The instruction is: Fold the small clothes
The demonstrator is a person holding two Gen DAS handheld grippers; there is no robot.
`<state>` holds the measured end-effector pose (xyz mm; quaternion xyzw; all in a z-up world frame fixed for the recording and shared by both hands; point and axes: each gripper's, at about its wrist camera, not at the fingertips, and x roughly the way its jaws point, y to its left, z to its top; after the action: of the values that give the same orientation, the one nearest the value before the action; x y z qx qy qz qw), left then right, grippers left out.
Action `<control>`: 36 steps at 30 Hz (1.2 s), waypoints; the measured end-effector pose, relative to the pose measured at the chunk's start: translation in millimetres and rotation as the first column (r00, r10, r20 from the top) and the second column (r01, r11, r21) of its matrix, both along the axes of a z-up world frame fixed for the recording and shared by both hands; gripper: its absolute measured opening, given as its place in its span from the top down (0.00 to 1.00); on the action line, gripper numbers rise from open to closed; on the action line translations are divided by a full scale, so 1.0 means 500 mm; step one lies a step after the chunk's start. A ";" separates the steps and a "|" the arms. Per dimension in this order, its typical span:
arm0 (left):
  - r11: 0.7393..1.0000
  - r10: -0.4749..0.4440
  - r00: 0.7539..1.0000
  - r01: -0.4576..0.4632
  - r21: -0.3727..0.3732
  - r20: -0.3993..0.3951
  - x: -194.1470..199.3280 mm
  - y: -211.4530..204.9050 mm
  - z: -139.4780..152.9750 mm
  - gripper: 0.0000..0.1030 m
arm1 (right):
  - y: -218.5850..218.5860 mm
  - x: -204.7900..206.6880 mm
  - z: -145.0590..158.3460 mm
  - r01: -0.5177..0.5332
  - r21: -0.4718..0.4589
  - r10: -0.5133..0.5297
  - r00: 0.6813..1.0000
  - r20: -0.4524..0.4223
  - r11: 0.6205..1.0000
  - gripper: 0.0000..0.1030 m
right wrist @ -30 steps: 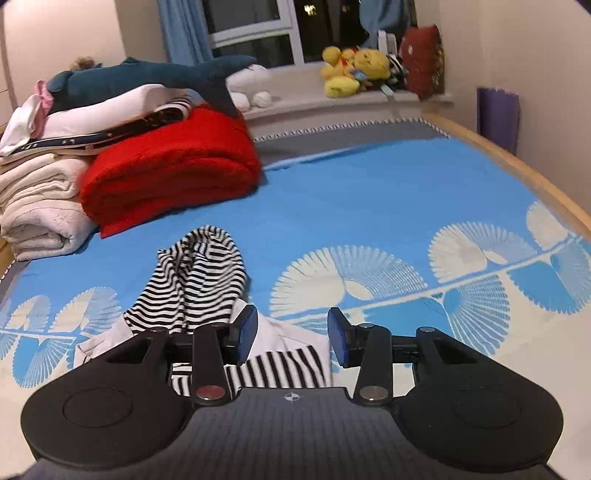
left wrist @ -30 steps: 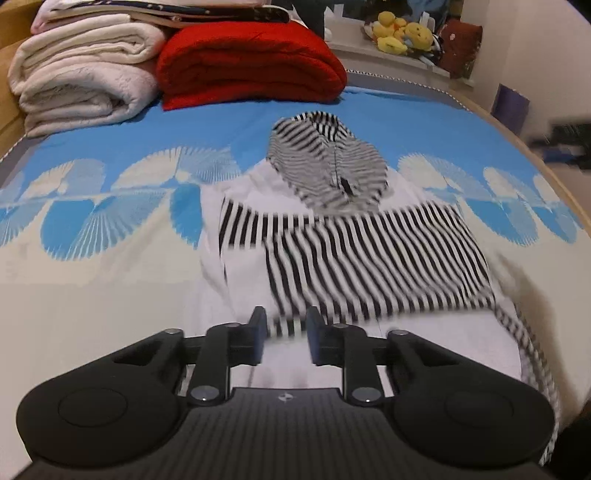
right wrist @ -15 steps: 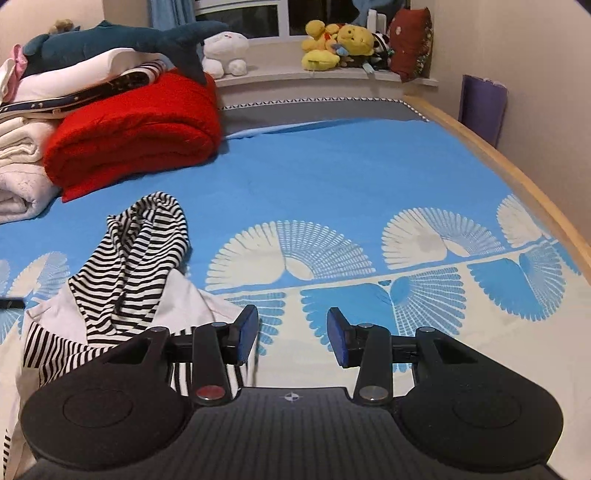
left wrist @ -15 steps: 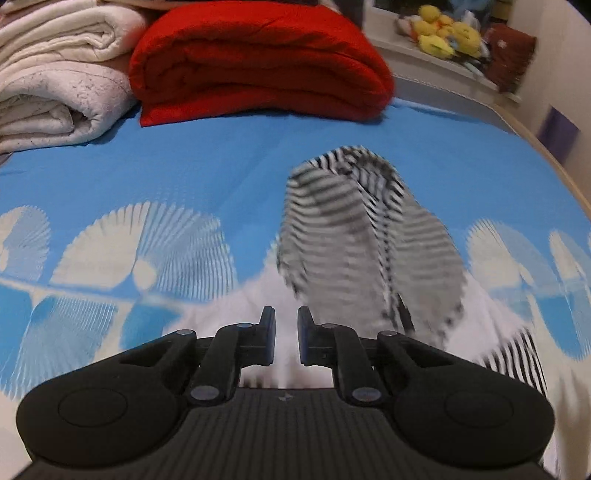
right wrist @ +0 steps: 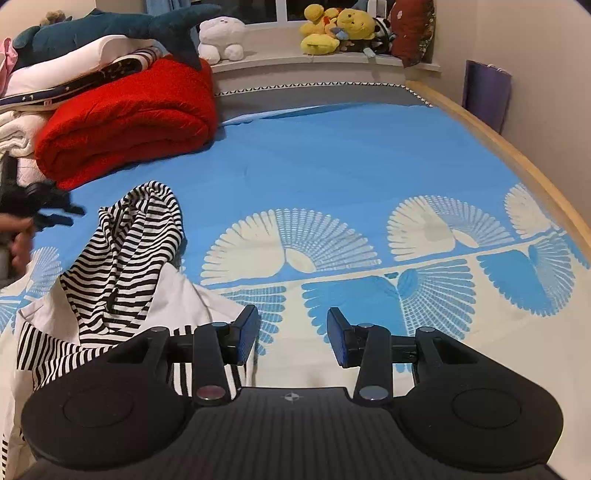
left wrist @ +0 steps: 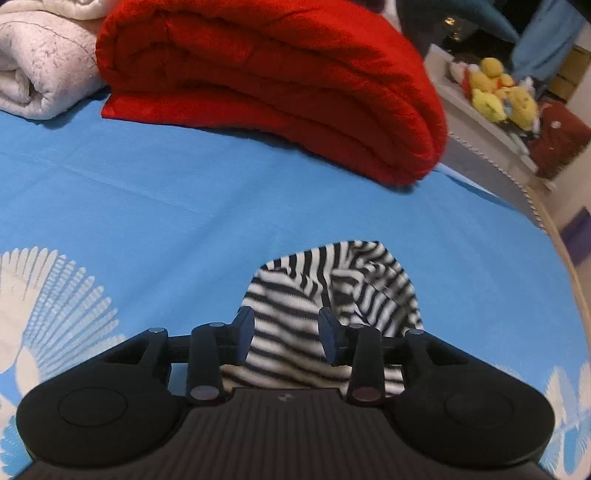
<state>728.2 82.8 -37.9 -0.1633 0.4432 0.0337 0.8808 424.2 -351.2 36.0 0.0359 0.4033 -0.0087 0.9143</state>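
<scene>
- The small hooded top [right wrist: 122,266], white with black stripes, lies on the blue patterned bedsheet [right wrist: 332,166], its striped hood [left wrist: 332,291] pointing toward the red folded blanket [left wrist: 266,85].
- My left gripper [left wrist: 286,334] hangs over the hood; its jaws are opening, striped cloth showing between them but, as far as I can judge, not pinched.
- My right gripper [right wrist: 293,334] sits just beside the top's shoulder, jaws spread over bare sheet, holding nothing.
- Risk: closing the left jaws here could catch only one hood layer, or the sheet with it, so the fold drags crooked.
- Risk: the right gripper may miss the hem and pinch sheet instead.
- Beyond the red blanket lie pale folded blankets [left wrist: 33,62], a plush shark [right wrist: 110,27] on the stack, and yellow soft toys [right wrist: 332,31] on the sill; nothing blocks the hood.
</scene>
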 end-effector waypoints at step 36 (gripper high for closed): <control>0.833 -0.536 0.842 0.518 0.193 0.055 -0.867 0.035 0.163 0.86 | 0.088 -0.055 0.072 -0.065 0.128 0.055 0.995 0.081 0.990 0.58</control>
<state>294.4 100.0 43.6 0.0395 0.4187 -0.1817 0.8889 396.6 -307.0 71.8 0.0839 0.3685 0.0468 0.9247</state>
